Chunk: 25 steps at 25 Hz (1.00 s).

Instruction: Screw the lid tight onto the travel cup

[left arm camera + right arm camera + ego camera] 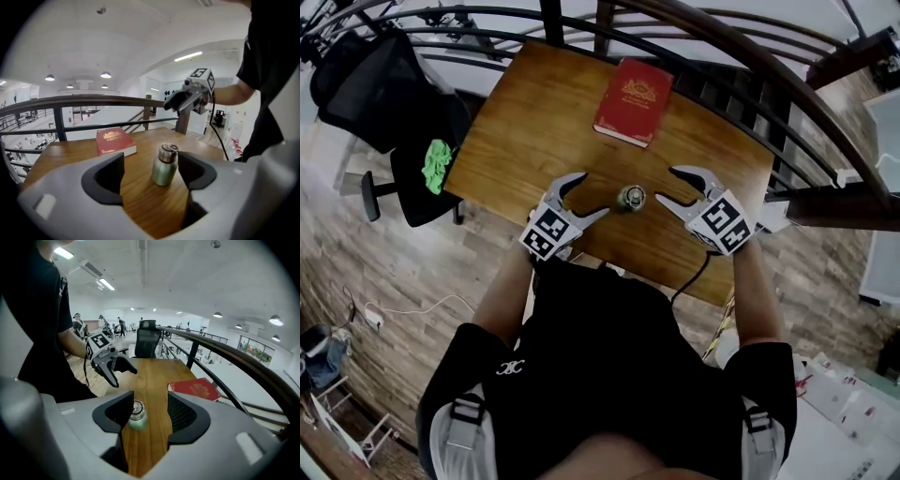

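Both open and empty, my left hand-held gripper (592, 194) and right hand-held gripper (666, 189) flank the cup (164, 173) on the counter (534, 122); I'd clamp its body with one, then twist the lid (168, 151).

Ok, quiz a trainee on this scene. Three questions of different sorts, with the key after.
1. True or false: the travel cup lies on its side on the table.
2. What lies beyond the cup, toward the table's far edge? A. a red book B. a laptop C. a plate
3. Fill in: the left gripper and the right gripper flank the cup, and the jaws of both stand ____.

Key: 1. False, it stands upright. 2. A. 3. Open, neither pressing on the cup.
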Tool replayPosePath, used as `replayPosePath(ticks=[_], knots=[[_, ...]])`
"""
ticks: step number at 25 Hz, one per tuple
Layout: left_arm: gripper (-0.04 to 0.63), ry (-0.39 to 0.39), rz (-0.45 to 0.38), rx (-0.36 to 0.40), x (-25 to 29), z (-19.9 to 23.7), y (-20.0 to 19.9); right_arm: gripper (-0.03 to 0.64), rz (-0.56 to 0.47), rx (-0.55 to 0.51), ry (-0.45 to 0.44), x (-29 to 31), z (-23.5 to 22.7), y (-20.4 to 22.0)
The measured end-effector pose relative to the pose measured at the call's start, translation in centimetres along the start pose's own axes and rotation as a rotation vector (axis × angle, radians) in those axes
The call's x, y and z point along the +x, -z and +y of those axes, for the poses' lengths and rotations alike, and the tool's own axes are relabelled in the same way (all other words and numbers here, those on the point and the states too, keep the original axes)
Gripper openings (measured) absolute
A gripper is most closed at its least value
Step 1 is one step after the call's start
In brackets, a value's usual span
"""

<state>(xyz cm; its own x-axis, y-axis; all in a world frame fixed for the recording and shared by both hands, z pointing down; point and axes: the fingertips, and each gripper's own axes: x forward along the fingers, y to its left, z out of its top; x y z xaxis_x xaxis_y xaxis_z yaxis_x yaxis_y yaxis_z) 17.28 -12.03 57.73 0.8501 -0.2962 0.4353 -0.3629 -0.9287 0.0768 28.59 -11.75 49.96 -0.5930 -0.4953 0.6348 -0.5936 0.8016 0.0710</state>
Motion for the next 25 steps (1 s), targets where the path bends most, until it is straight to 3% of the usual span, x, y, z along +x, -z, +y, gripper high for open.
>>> replayPosePath(ticks=[6, 14, 21, 25], knots=[[0.393, 0.116, 0.039, 0.023, 3.1, -3.1, 2.8, 0.21, 0.119, -0.074, -0.136, 2.3, 2.9, 1.0], [0.399, 0.18, 0.047, 0.031, 7.5, -4.3, 4.7, 0.235, 0.326, -0.251, -0.251, 5.3, 5.9, 3.9], [0.4, 0.226, 0.066, 0.097, 10.9, -5.3, 6.6, 0.245, 0.454, -0.583, -0.287, 7.6, 6.4, 5.7], [0.4, 0.219, 0.055, 0.091, 11.7, -5.5, 7.1, 0.245, 0.518, -0.805, -0.298, 8.5, 6.1, 6.8]])
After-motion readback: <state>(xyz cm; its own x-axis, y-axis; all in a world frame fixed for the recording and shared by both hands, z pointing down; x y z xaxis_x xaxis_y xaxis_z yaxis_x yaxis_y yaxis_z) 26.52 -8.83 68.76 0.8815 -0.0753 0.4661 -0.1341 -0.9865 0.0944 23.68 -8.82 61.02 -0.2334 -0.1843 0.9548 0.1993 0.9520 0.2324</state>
